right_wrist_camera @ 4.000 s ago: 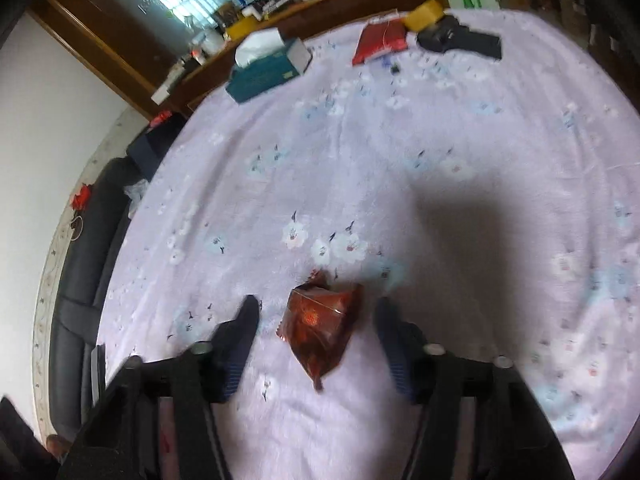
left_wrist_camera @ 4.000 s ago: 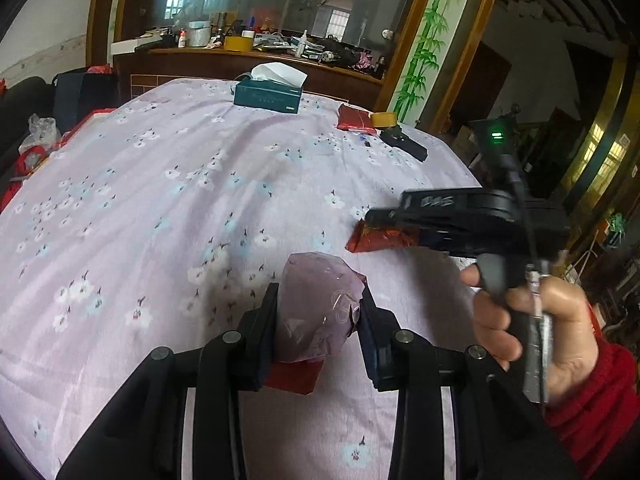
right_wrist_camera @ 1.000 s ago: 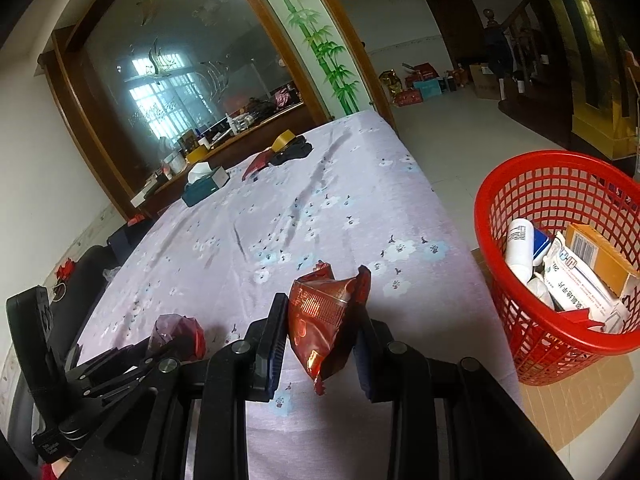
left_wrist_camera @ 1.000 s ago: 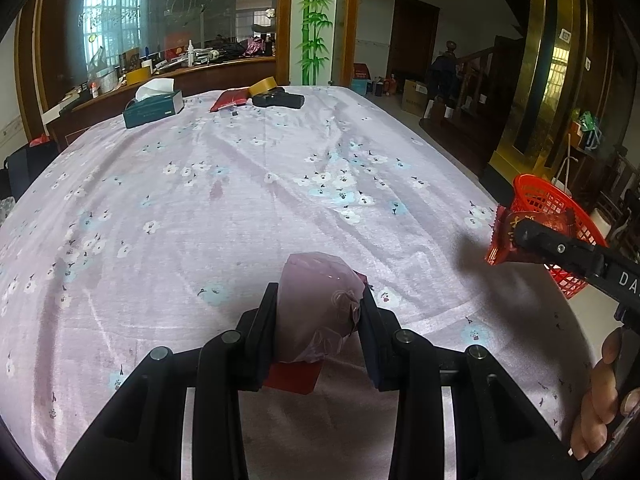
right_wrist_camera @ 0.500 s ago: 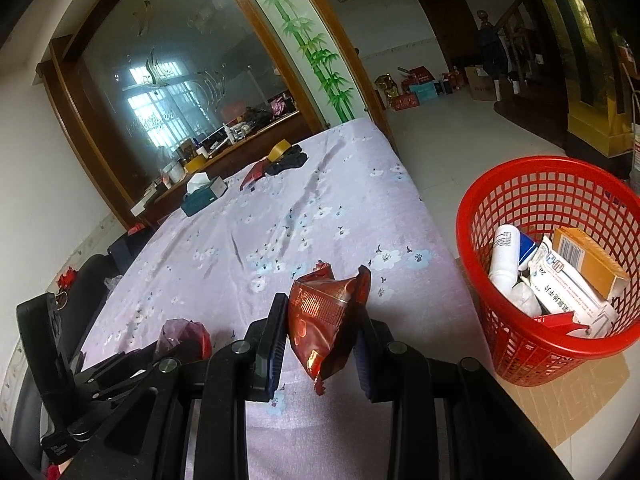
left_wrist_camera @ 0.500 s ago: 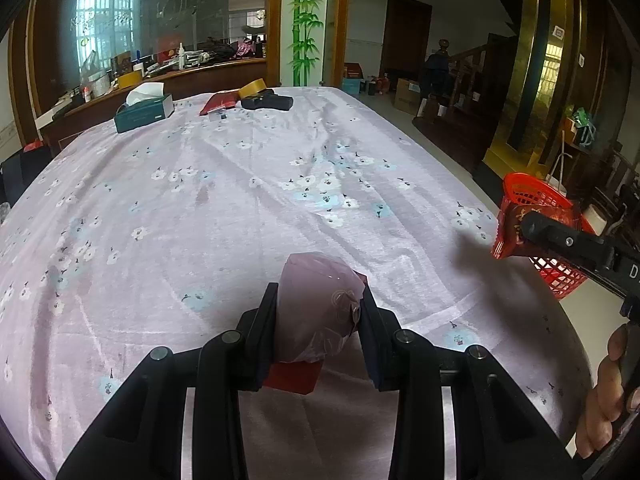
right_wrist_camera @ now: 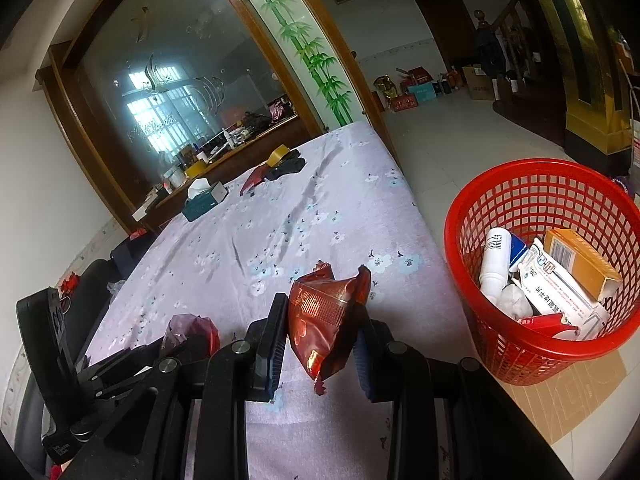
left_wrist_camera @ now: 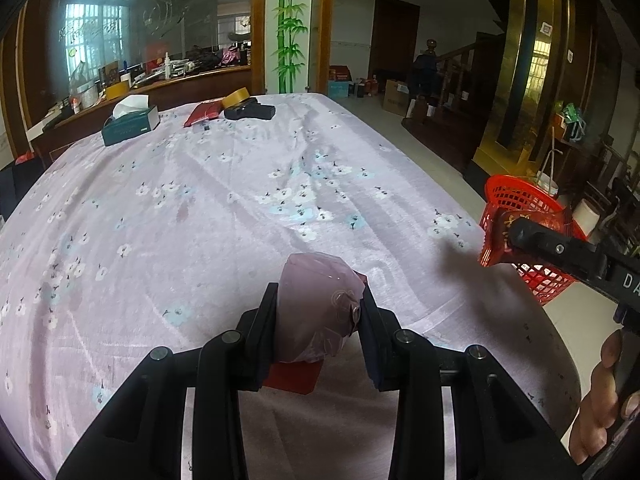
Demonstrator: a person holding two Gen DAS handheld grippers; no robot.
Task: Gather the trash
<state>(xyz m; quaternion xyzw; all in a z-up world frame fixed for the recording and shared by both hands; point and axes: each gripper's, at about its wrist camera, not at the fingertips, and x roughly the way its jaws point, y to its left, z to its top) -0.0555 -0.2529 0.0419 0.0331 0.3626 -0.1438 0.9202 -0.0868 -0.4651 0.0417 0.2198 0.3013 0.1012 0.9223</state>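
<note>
My left gripper (left_wrist_camera: 318, 316) is shut on a crumpled pinkish plastic bag (left_wrist_camera: 316, 306) with a red piece under it, held over the near part of the table. It also shows in the right wrist view (right_wrist_camera: 188, 334). My right gripper (right_wrist_camera: 320, 320) is shut on a dark red snack wrapper (right_wrist_camera: 324, 316), held over the table's right edge, left of the red trash basket (right_wrist_camera: 516, 184). In the left wrist view the wrapper (left_wrist_camera: 496, 240) hangs in front of the basket (left_wrist_camera: 520, 196).
The basket stands on the tiled floor and holds a white bottle (right_wrist_camera: 494, 266), boxes and packets. The flowered purple tablecloth (left_wrist_camera: 200, 208) carries a green tissue box (left_wrist_camera: 130, 126), a red packet (left_wrist_camera: 204, 114), a tape roll (left_wrist_camera: 236, 100) and a black item (left_wrist_camera: 250, 112) at the far end.
Both grippers have kept their loads. The right gripper has drifted closer to the basket, which looks larger and lower in its view.
</note>
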